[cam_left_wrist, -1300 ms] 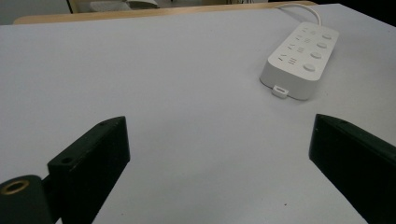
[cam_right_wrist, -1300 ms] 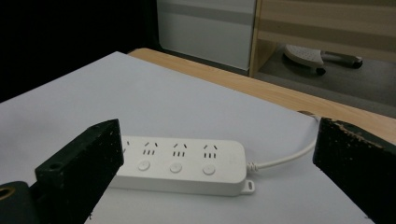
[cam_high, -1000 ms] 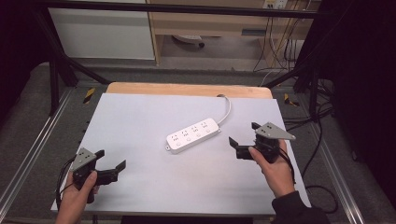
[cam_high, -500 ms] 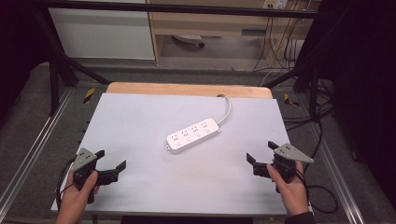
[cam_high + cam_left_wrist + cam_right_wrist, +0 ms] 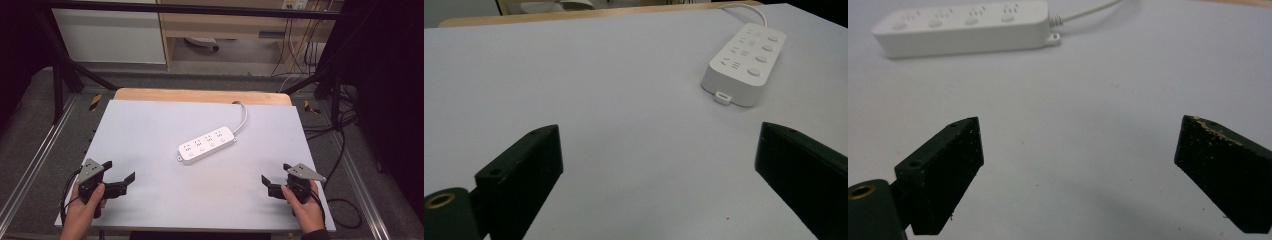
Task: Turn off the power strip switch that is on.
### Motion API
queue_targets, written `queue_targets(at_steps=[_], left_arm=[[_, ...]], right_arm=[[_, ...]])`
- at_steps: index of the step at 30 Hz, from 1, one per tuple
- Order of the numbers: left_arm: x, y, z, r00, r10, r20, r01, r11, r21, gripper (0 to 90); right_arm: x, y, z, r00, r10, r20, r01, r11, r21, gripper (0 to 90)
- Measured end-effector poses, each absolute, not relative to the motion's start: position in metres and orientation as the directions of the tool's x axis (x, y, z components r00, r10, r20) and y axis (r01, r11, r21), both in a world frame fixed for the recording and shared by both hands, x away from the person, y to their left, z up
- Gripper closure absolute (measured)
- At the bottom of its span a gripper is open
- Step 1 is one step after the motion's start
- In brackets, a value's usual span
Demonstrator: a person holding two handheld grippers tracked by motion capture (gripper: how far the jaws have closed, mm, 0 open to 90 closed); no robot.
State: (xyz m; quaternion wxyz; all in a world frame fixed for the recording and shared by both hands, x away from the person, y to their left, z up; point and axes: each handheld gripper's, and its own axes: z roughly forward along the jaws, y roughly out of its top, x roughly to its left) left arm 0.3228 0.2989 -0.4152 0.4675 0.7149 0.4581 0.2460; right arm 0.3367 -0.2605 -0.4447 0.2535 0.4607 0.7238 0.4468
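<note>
- A white power strip [image 5: 207, 145] lies flat near the middle of the tabletop [image 5: 150, 125], set on a slant, with four socket groups and four round buttons on its top face.
- Its white cord [image 5: 243, 114] leaves the end nearer the far right corner and curves off toward the tabletop's far edge.
- The left gripper [image 5: 119, 177] sits at the near left corner, held in the person's left hand [image 5: 82, 212]; its jaws are spread wide with only bare tabletop between them.
- The right gripper [image 5: 275, 173] sits at the near right corner in the right hand [image 5: 305, 210], jaws likewise spread and holding nothing.
- Both grippers are well apart from the power strip.
- In the right gripper view, pale specks cling to the right jaw's tip.
</note>
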Motion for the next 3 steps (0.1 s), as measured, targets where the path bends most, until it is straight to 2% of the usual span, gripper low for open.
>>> queue_targets(at_steps=[3], left_arm=[[0.3226, 0.2986, -0.4151, 0.46, 0.885, -0.073, 0.424, -0.147, 0.894, 5.0]], right_arm=[[0.343, -0.2568, -0.4527, -0.444, 0.896, 0.022, 0.48, 0.217, 0.85, 6.1]])
